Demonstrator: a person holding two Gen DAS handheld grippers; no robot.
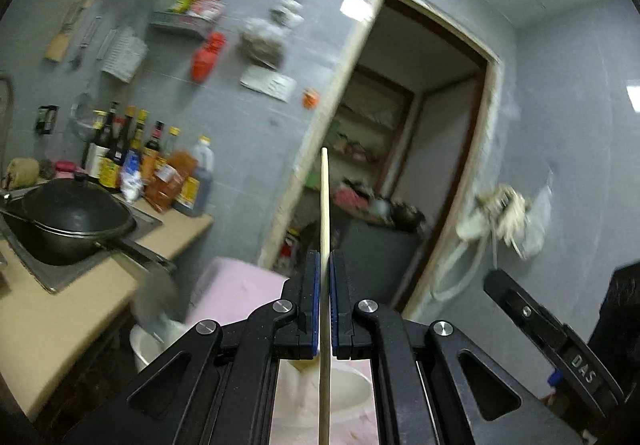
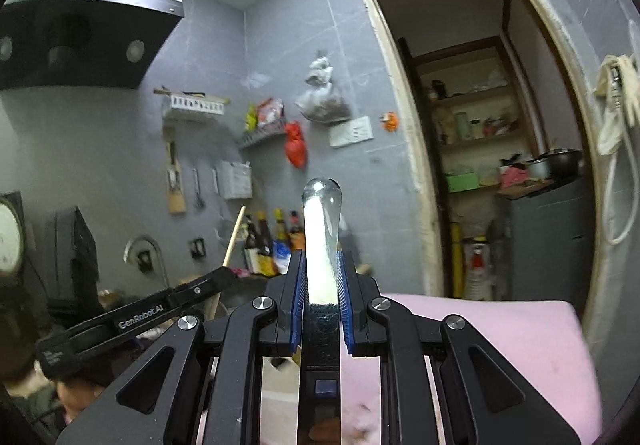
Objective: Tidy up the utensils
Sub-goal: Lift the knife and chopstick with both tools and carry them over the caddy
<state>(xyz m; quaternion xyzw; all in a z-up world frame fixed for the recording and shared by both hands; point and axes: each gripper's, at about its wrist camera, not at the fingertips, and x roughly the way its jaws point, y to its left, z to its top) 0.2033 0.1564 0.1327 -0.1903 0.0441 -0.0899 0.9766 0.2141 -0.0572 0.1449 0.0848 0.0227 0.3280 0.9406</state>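
A single pale wooden chopstick [image 1: 324, 229] stands nearly upright in the left wrist view, a thin straight stick pinched between the blue pads of the left tongs [image 1: 325, 285], its squared tip rising well above them and its lower length running down out of view. A shiny metal utensil handle [image 2: 322, 241], flat with a rounded end, points up from between the blue pads of the right tongs [image 2: 322, 285], which clamp its sides.

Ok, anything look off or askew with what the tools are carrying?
Nothing stands out. The left tool grips a thin wooden chopstick upright; the right tool clamps a shiny metal utensil handle centred.
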